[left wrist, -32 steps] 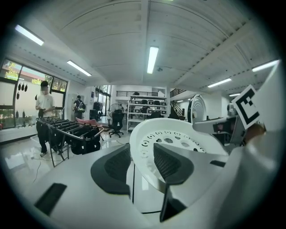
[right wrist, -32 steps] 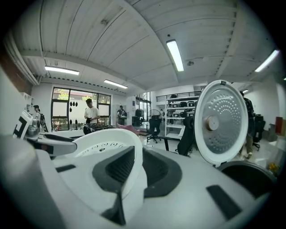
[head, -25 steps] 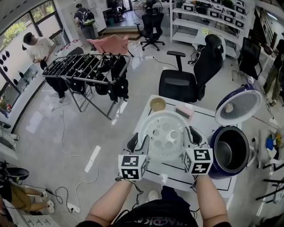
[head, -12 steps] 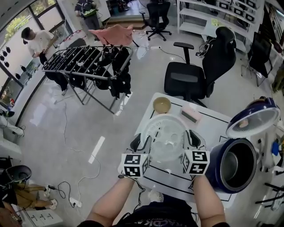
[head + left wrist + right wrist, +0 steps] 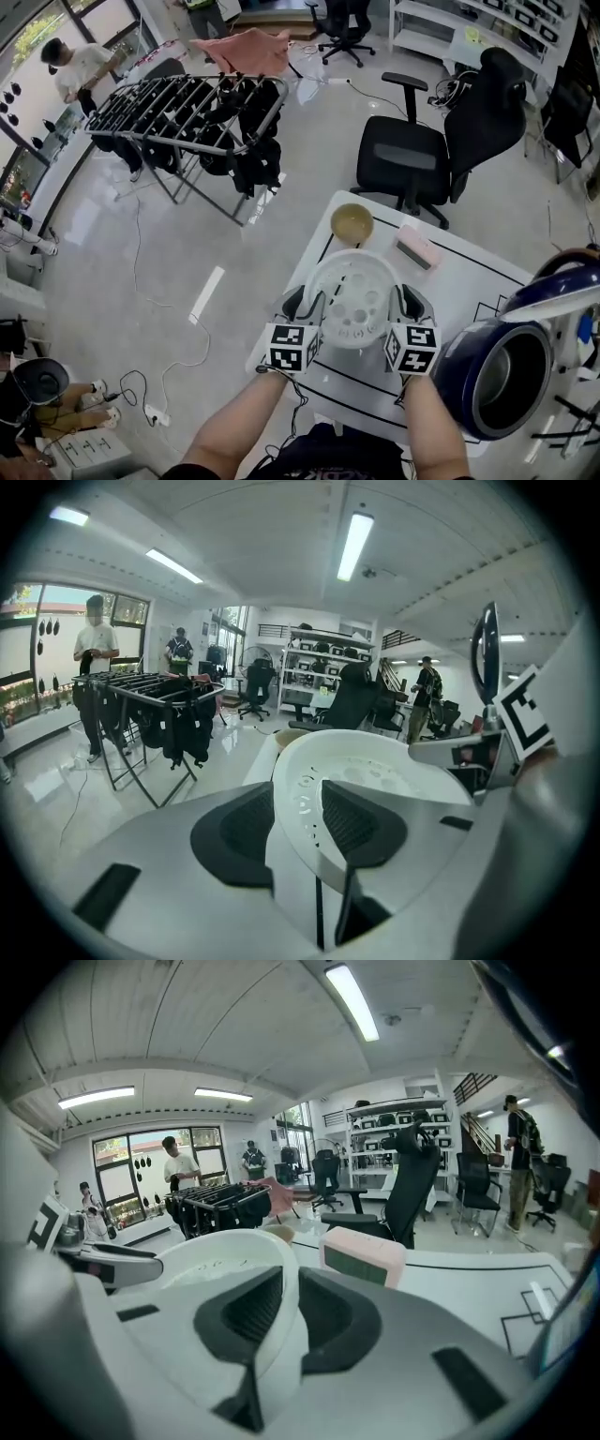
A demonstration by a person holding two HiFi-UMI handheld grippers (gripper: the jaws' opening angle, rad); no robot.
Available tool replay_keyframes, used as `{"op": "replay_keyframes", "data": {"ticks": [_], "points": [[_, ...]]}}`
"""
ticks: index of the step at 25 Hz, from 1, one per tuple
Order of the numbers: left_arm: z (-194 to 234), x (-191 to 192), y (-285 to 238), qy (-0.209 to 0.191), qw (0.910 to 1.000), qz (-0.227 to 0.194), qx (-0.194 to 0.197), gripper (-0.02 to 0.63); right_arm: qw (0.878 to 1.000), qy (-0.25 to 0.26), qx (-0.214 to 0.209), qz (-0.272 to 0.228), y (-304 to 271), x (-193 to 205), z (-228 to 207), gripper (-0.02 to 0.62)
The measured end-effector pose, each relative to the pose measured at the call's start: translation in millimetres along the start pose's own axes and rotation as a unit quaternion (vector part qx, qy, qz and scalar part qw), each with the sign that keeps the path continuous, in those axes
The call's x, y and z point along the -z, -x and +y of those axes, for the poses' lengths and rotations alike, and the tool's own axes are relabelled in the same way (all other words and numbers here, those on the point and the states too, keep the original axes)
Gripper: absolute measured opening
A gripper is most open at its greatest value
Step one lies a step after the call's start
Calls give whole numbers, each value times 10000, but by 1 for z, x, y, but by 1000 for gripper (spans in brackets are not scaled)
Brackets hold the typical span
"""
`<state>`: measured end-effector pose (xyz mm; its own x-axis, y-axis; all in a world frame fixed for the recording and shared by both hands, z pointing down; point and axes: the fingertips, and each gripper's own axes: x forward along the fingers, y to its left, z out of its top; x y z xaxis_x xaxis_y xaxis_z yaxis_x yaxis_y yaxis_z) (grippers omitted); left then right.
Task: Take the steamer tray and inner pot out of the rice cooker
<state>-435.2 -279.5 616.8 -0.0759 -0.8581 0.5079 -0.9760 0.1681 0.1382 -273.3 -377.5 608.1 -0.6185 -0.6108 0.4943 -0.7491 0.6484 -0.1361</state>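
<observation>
Head view: steamer tray (image 5: 353,300) sat lower over the table (image 5: 464,281) than before.
Left gripper (image 5: 305,305): I held its rim.
Right gripper (image 5: 410,302): gripped the opposite rim.

No words, numbers or brand names can be read anywhere. Only black-and-white square patterns are seen on the left cube (image 5: 292,348) of the left gripper (image 5: 307,305) and the right cube (image 5: 412,349) of the right gripper (image 5: 409,302).

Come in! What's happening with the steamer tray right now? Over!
Grippers: left gripper and right gripper shut on rim of round white perforated steamer tray. Tray over white table. Metal inner pot in dark blue rice cooker.
</observation>
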Motion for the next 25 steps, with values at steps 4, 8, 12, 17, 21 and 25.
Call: {"op": "replay_keyframes", "data": {"ticks": [4, 8, 12, 17, 21, 25], "points": [[8, 15, -23, 73, 9998, 202, -23, 161, 9998, -59, 38, 186, -25, 16, -8, 57], [13, 26, -42, 100, 9994, 327, -24, 161, 9992, -116, 68, 383, -45, 30, -13, 57], [17, 32, -54, 162, 9990, 408, -60, 160, 9987, -148, 82, 481, -58, 39, -18, 57], [21, 40, -64, 162, 9988, 460, -47, 160, 9985, -150, 81, 524, -69, 47, -19, 57], [23, 44, -69, 109, 9992, 395, -11, 160, 9985, -128, 69, 528, -73, 49, -19, 57], [25, 43, -68, 103, 9991, 419, -49, 157, 9983, -175, 55, 549, -74, 50, -20, 57]]}}
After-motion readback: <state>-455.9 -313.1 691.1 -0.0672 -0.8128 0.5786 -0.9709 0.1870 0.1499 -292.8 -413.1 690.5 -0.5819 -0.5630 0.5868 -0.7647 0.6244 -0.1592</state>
